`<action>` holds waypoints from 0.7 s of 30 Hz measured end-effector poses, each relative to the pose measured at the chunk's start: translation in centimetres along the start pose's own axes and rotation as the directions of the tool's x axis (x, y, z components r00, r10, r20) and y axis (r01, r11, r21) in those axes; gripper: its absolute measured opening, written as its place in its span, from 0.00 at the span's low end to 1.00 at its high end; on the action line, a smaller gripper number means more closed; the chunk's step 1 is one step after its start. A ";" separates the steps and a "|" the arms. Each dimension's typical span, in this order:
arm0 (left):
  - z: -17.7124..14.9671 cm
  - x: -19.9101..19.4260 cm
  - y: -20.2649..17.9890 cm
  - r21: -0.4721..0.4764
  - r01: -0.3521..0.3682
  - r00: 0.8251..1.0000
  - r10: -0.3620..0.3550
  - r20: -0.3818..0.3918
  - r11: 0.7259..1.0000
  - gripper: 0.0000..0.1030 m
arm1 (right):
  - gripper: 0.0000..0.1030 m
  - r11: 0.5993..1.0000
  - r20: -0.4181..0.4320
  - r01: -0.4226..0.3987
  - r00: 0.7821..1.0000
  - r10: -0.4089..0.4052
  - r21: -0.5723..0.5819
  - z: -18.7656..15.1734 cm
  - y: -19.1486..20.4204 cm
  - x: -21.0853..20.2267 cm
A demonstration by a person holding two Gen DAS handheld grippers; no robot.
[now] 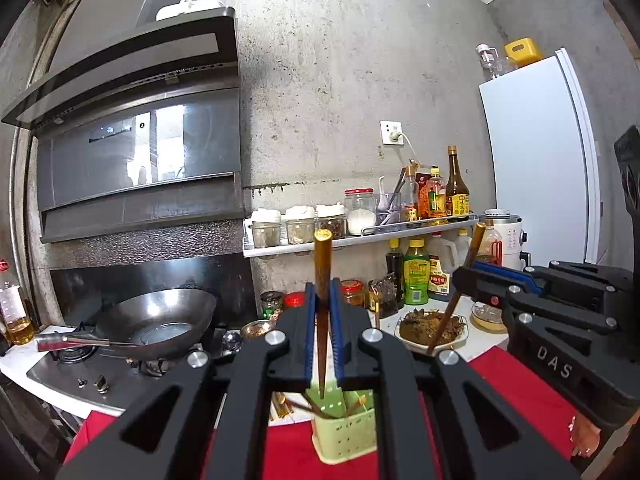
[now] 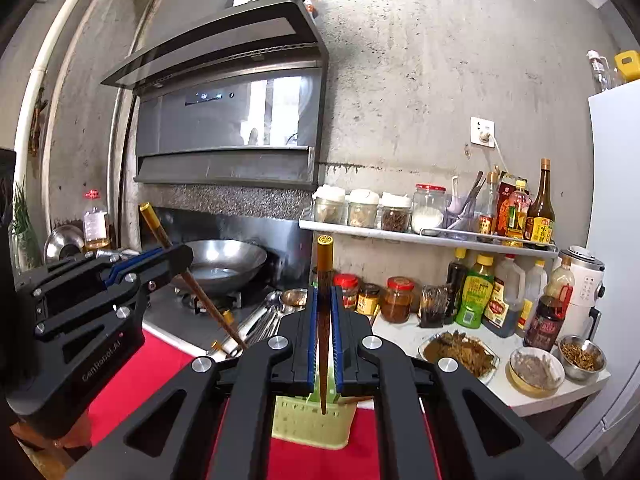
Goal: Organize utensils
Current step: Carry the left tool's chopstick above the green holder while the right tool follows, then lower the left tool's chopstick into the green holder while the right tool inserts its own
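My left gripper (image 1: 322,286) is shut on a brown chopstick (image 1: 322,256) with a gold cap, held nearly upright, tip down over the green perforated utensil holder (image 1: 346,436). The holder stands on a red cloth (image 1: 516,384) and holds a few chopsticks. My right gripper (image 2: 324,292) is shut on a second gold-capped chopstick (image 2: 325,264), tip down over the same holder (image 2: 308,420). In the left wrist view the right gripper (image 1: 462,276) shows at the right with its slanted chopstick (image 1: 474,244). The right wrist view has the left gripper (image 2: 184,254) at the left.
A wok (image 1: 160,320) sits on the gas stove at the left. Metal spoons (image 2: 260,320) lie on the counter beside it. A plate of food (image 2: 460,354), small bowls (image 2: 582,356), sauce bottles and jars crowd the counter; a wall shelf (image 2: 432,238) hangs above. A white fridge (image 1: 536,160) stands at the right.
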State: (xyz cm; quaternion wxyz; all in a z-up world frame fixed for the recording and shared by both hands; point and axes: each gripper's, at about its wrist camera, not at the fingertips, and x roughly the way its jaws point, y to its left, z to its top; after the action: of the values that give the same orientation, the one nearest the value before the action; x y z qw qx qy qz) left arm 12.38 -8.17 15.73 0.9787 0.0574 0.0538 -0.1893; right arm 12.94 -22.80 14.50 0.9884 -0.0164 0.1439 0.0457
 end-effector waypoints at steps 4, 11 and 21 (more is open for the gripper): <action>-1.2 2.8 0.1 -0.016 0.011 0.999 -0.012 -0.044 1.000 0.07 | 0.07 1.000 -0.026 -0.006 1.000 0.006 0.015 -0.8 -0.7 2.8; -4.7 6.6 0.0 -0.033 0.035 0.985 -0.039 -0.166 0.999 0.07 | 0.07 1.000 -0.123 0.001 0.992 -0.001 -0.001 -4.2 -0.7 6.8; -7.9 8.3 -0.1 -0.030 0.027 0.963 -0.034 -0.266 0.999 0.07 | 0.08 1.000 -0.222 0.019 0.975 -0.024 -0.025 -7.3 -0.4 8.7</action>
State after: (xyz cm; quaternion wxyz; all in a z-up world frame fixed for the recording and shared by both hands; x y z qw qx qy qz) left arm 19.32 -10.27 6.85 0.9603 0.0689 0.1882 -0.1943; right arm 19.20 -22.80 4.98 0.9663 -0.0342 0.2530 0.0344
